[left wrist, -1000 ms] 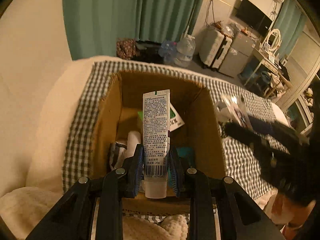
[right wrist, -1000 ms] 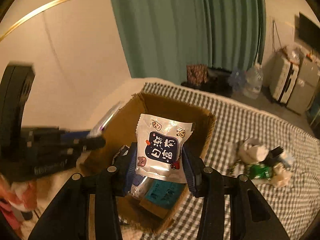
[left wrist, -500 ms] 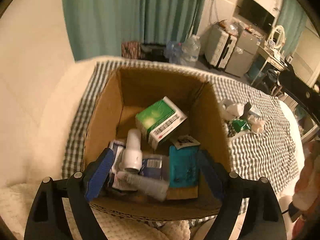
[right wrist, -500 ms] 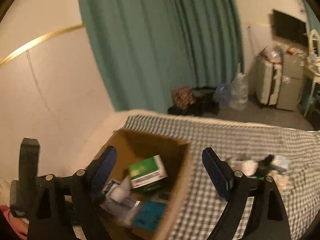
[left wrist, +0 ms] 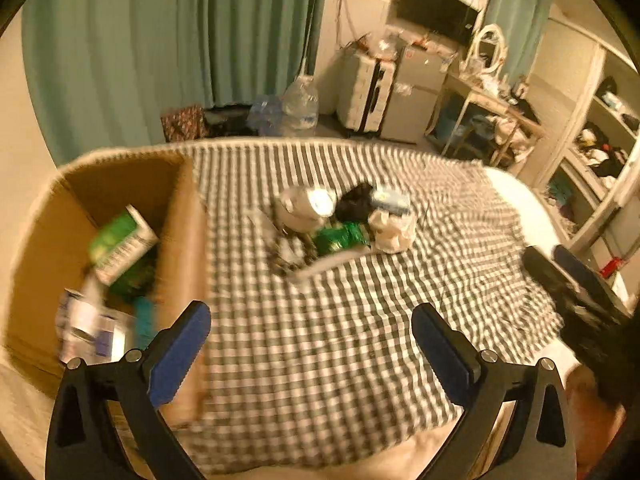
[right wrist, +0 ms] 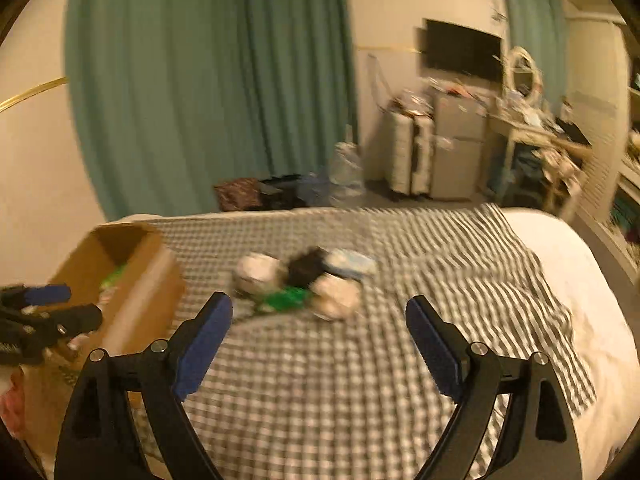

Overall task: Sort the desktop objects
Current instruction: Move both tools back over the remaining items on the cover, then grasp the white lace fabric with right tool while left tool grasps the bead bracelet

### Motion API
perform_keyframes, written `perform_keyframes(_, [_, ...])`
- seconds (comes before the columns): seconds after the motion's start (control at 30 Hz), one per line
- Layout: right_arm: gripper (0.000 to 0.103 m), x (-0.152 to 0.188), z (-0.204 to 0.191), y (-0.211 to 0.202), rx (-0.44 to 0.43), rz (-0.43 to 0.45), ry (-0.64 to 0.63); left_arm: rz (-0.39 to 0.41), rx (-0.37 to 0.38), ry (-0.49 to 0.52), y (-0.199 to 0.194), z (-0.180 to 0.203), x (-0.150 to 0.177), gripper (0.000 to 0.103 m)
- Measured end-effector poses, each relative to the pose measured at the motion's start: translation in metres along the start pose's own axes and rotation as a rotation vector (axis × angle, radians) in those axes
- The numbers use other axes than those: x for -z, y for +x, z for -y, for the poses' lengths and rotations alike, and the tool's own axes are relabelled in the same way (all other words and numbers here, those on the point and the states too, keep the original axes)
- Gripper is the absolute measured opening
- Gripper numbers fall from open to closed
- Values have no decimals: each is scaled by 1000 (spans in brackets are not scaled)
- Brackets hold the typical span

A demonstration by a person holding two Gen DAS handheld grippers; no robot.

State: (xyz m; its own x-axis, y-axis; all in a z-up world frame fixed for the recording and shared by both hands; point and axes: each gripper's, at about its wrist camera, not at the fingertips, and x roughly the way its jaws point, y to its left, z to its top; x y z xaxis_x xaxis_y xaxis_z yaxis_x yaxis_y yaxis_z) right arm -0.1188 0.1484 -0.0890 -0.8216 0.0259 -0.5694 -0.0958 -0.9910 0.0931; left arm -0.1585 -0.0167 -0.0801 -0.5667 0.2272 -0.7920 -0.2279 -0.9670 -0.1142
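**Spotter:** What are your tools doing?

**Me:** My left gripper (left wrist: 311,336) is spread wide with nothing between the pads, and my right gripper (right wrist: 319,326) is the same. Both face the little heap (left wrist: 340,220) lying on the checked cloth (left wrist: 320,360), beside the cardboard box (left wrist: 182,240) and apart from it.

**Spotter:** How will that heap handle?

**Me:** Light and soft, I'd judge. The crumpled white wad (left wrist: 392,228) should squash flat, so I'd pinch it across the middle. The green wrapper (left wrist: 340,238) looks glossy (slippery, probably), so I'd take it by a bunched edge. The black thing (left wrist: 354,204) is too blurred to identify.

**Spotter:** And the box?

**Me:** It's already holding a green-and-white carton (left wrist: 120,242) and some packets. Stiff walls, so I'd drop from above.
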Motion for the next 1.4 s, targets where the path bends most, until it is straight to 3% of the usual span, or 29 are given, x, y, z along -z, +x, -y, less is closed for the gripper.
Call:
perform_keyframes(0.1, [89, 10, 25, 11, -1, -8, 37, -54, -26, -33, 55, 18, 10, 103])
perform_keyframes(0.27, [89, 13, 41, 61, -15, -54, 36, -68, -29, -94, 125, 29, 11, 103])
perform_keyframes(0.43, [89, 16, 37, 136, -32, -101, -43, 48, -99, -143, 165, 18, 6, 103])
perform_keyframes(0.57, [87, 20, 36, 190, -59, -141, -38, 124, -179, -196, 175, -2, 23, 103])
perform_keyframes(0.67, [70, 23, 36, 224, -96, -177, -22, 133, -110, -268, 179, -15, 18, 103])
perform_keyframes(0.73, [34, 27, 35, 244, -120, -226, -28, 154, -135, -250, 182, -16, 15, 103])
perform_keyframes(0.8, [19, 31, 38, 252, -156, -261, -11, 160, -204, -215, 184, -18, 14, 103])
perform_keyframes(0.87, [15, 33, 44, 244, -157, -222, -2, 152, -225, -206, 187, -21, 14, 103])
perform_keyframes(0.97, [15, 32, 54, 232, -133, -210, -11, 120, -195, -191, 196, -26, 10, 103])
perform_keyframes(1.07, [15, 29, 73, 218, -149, -214, 80, 38, -196, -129, 212, -26, 7, 103])
perform_keyframes(1.23, [16, 31, 86, 203, -137, -213, 115, 22, -124, -172, 213, -45, 7, 102])
perform_keyframes(1.27, [16, 31, 89, 200, -132, -212, 118, 13, -108, -177, 211, -48, 5, 100])
perform_keyframes(1.4, [17, 26, 99, 195, -117, -207, 134, -20, -97, -136, 204, -51, -3, 58])
